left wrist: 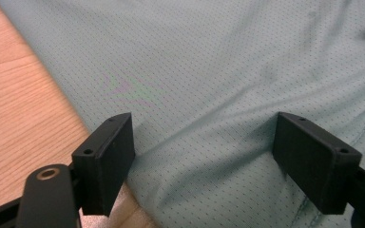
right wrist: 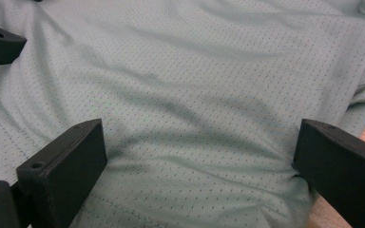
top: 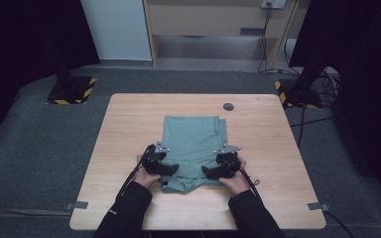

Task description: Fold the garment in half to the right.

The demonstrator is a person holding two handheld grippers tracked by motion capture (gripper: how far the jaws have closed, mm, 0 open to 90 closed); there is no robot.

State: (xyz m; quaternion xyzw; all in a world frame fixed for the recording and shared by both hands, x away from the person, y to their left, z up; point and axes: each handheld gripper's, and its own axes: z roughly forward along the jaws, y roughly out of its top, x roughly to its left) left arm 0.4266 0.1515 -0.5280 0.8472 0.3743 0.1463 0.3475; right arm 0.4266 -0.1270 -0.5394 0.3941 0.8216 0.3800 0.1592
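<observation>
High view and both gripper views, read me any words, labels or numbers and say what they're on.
No readable text anywhere.
Shirt: plain green mesh, no print or label showing.
Left sleeve: a small pale mark near the cuff, too small to read.
Table: bare wood, no markings.

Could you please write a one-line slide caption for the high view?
Both open grippers, left and right, rest on the near end of a folded green garment on a wooden table.
</observation>
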